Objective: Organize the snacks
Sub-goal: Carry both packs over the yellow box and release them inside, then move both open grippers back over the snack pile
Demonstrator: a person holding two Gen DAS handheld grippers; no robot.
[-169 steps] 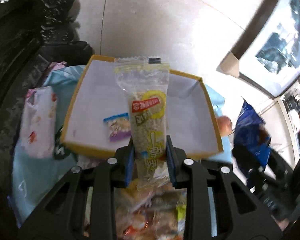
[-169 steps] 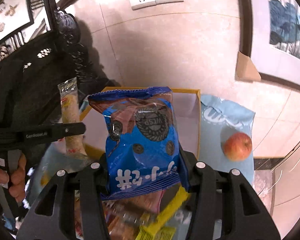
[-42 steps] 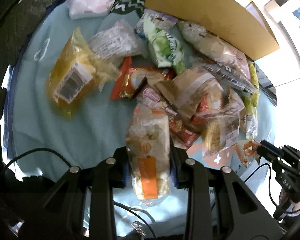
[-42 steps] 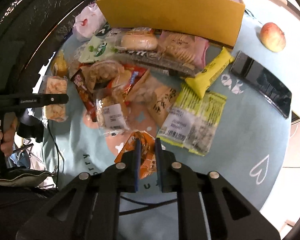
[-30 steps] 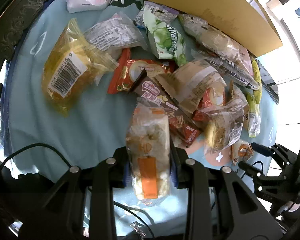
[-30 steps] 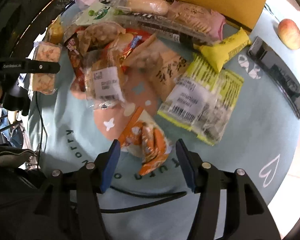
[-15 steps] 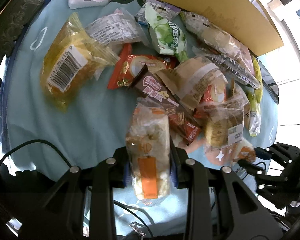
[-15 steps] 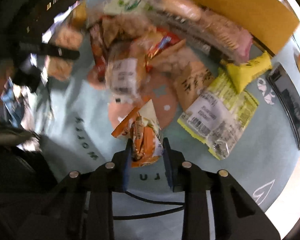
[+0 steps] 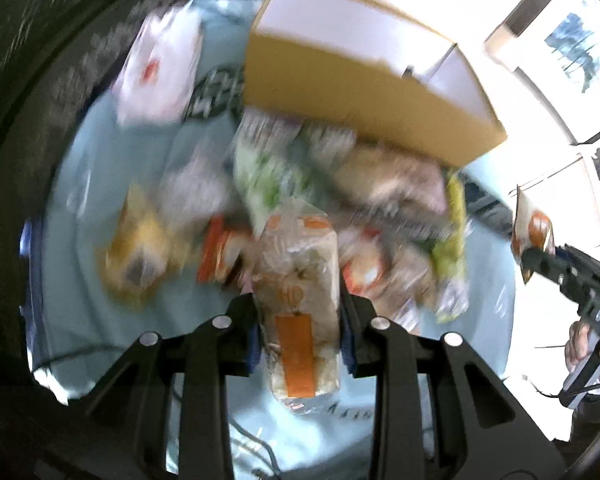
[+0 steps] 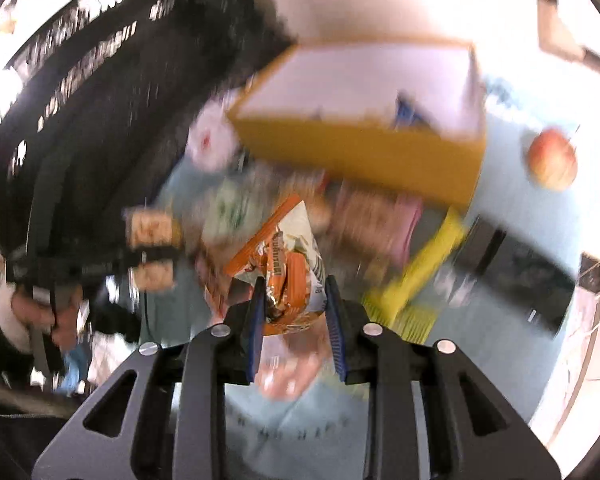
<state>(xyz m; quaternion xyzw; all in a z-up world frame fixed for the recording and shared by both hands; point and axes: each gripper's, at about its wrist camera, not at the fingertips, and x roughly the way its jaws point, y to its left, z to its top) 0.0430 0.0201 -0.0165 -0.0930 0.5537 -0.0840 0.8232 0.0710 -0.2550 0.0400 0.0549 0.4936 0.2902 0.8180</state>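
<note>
My left gripper (image 9: 300,312) is shut on a clear snack pack with an orange label (image 9: 298,300) and holds it above the table. My right gripper (image 10: 294,300) is shut on an orange and white snack bag (image 10: 288,256), also lifted. The yellow cardboard box (image 9: 364,84) with a white inside stands at the far side; it also shows in the right wrist view (image 10: 356,152). A blurred pile of snack packets (image 9: 380,208) lies on the light blue cloth (image 9: 100,184) in front of the box. Each gripper shows in the other's view, the right (image 9: 540,256) and the left (image 10: 152,256).
A white bag (image 9: 160,76) lies left of the box. An apple (image 10: 552,160) and a dark phone (image 10: 520,268) lie on the right of the cloth. A yellow packet (image 10: 424,268) lies near the phone. Dark carved furniture (image 10: 80,80) stands at the left.
Both grippers have risen and tilted up toward the box with their snacks. The right gripper lifted the orange bag off the cloth. The views are now blurred by motion.
</note>
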